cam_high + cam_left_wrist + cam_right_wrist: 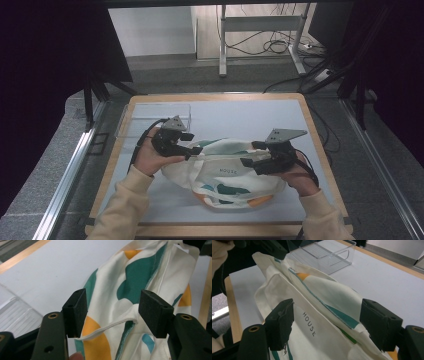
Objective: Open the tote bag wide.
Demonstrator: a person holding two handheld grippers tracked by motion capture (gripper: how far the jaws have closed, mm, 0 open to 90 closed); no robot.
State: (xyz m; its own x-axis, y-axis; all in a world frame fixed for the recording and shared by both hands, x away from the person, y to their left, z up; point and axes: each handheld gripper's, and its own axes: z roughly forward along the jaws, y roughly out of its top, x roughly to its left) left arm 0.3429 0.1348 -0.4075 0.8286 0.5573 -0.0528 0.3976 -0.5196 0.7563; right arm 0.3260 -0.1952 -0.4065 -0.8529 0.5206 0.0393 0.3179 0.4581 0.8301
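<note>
Cream tote bag (227,175) — teal, orange patches ("HOUSE" print) — lying crumpled mid-table.

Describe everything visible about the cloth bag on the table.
The cloth bag is cream fabric with teal and orange shapes and the printed word HOUSE. It lies crumpled and partly bunched on the white table top, near the front edge. A thin cream strap crosses it. The left claw and right claw sit at its two ends, jaws apart around fabric folds.
</note>
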